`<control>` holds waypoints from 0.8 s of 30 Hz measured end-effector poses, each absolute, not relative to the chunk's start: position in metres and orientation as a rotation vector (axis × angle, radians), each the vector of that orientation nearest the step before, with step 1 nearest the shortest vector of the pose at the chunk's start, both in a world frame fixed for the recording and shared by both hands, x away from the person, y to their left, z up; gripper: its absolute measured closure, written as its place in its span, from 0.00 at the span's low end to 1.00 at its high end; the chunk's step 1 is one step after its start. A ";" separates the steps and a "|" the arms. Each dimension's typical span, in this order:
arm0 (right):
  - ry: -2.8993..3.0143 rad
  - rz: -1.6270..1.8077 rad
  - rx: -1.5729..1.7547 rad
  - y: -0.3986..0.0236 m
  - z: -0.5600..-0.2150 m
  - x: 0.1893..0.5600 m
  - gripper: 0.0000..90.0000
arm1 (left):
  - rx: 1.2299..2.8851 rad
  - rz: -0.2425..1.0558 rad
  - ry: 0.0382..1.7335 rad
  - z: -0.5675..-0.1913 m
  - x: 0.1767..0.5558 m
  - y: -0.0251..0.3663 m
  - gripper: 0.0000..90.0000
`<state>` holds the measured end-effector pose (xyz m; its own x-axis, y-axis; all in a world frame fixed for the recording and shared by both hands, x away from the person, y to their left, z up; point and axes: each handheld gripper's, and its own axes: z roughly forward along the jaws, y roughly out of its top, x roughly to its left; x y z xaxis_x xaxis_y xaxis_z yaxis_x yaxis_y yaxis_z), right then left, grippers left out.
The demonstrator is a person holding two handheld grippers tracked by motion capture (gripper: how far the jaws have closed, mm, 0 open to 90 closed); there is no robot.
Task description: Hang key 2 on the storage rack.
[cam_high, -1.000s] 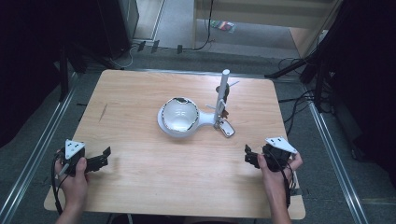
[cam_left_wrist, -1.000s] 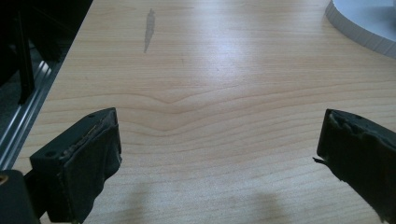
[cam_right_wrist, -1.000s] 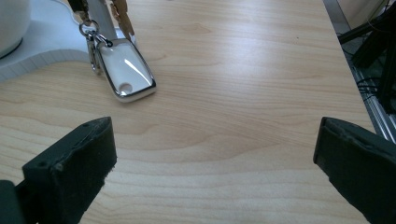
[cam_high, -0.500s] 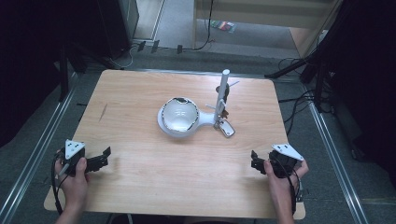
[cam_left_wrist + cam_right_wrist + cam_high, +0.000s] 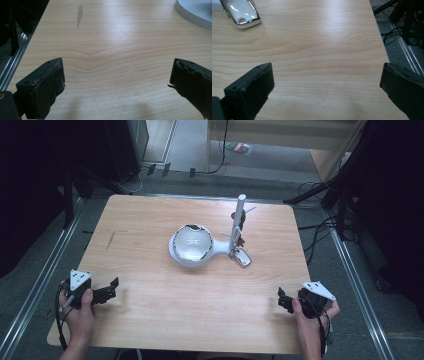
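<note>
I hold my left gripper [image 5: 111, 287] at the near left corner of the wooden table [image 5: 150, 320], jaws spread wide on nothing. My right gripper [image 5: 283, 300] sits at the near right edge, equally wide and empty. The white round-domed appliance [image 5: 192, 245] stands mid-table, well apart from both.

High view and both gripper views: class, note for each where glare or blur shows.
High view: the white dome glares and the surroundings are dark. Left gripper view: a bright sheen on the table, with soft near jaws. Right gripper view: glare on the glossy white piece.
</note>
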<state>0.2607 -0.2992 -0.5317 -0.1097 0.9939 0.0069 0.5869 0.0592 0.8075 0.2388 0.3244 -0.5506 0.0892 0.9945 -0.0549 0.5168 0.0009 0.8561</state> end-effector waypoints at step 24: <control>1.727 0.897 1.635 -0.341 -0.545 0.236 0.00 | 1.607 0.804 1.502 -0.550 0.237 0.325 0.00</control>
<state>0.2356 -0.3411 -0.5451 -0.0699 0.9971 0.0308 0.5983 0.0172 0.8011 0.2372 0.3249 -0.5503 0.1018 0.9930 -0.0601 0.5011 0.0010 0.8654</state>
